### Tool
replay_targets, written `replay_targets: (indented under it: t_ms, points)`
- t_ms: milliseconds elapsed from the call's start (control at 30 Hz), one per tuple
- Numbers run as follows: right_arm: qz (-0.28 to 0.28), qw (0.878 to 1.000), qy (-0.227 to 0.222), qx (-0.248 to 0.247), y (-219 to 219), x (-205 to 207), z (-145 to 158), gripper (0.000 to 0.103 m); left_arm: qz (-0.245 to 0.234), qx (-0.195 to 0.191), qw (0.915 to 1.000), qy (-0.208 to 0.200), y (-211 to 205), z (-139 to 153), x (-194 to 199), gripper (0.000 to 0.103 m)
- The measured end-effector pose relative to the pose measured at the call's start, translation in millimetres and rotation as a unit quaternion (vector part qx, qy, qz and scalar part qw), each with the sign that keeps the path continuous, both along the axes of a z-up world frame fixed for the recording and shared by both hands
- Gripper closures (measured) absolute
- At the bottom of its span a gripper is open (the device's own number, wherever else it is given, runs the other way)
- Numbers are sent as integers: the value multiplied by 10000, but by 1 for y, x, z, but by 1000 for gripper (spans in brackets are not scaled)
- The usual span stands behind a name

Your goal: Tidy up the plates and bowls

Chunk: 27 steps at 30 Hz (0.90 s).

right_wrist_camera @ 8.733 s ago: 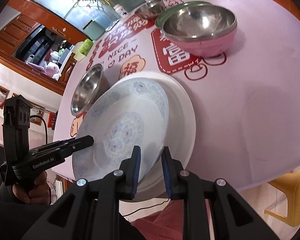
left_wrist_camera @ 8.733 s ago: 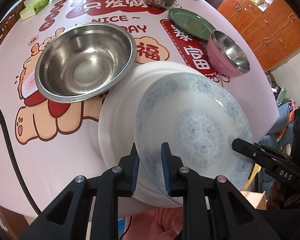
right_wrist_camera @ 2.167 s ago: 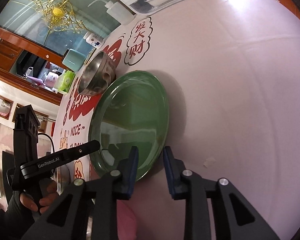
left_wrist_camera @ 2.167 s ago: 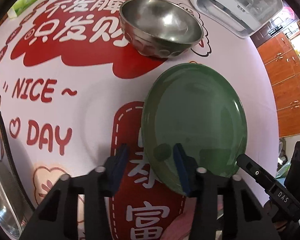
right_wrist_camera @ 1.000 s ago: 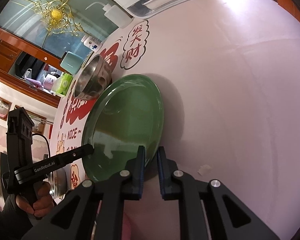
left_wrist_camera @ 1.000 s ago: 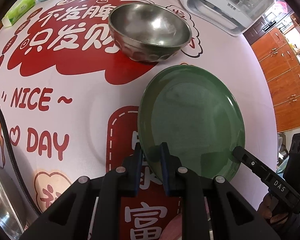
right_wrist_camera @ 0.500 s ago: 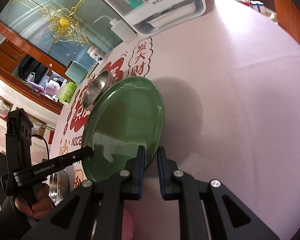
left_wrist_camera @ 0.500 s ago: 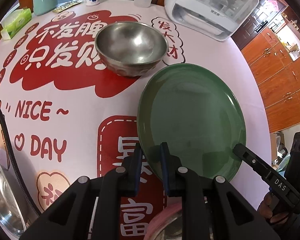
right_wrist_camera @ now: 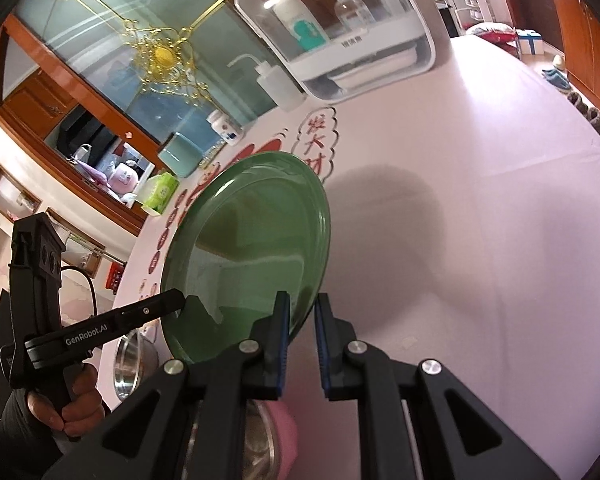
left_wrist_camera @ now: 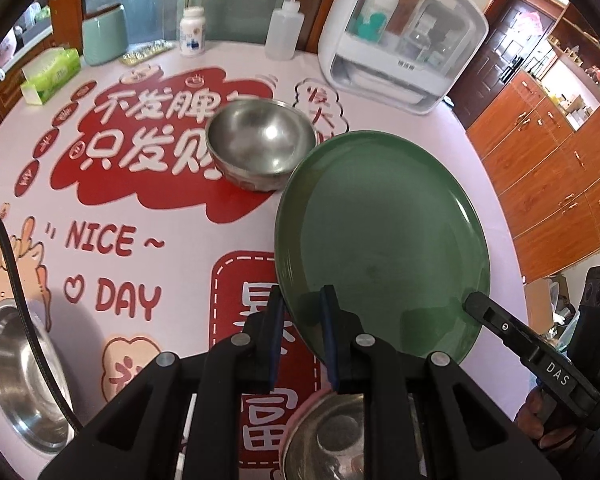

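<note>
The round glossy green plate hangs clear of the pink printed tablecloth, its shadow below. 2 grippers clamp its near rim: the left gripper at the left part, the right gripper at the right. The plate extends forward from both, so neither is nearer (tilt unclear). Only the left view shows the dented steel bowl just beyond the plate; the right view shows bare cloth rightward.

Plate held above the table, steel bowl behind it, dispenser box farther back, another bowl far left.
</note>
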State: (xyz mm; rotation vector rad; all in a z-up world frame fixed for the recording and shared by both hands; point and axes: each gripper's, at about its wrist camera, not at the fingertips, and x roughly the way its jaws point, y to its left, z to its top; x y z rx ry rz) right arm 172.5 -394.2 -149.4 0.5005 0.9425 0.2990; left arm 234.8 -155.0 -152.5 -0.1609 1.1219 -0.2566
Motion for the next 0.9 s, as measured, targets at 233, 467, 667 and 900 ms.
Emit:
replay_targets:
  t_ms: [233,467,667,900]
  points:
    - [59,9998,-201,12,2,-17,20,91,54,-32,9996,-272,3,25,-23,88]
    - [141,9995,-279,60,6,-32,28,91,118,-16,9989,-464,8,43,-50,88]
    - [292,9988,-387,37,13,-46,38,91,201,-28,9981,-585,16,54,-72,88]
    - [487,9978,-449,-23,23,-60,46,91,369,-95,9969,-692,29,60,-97,88]
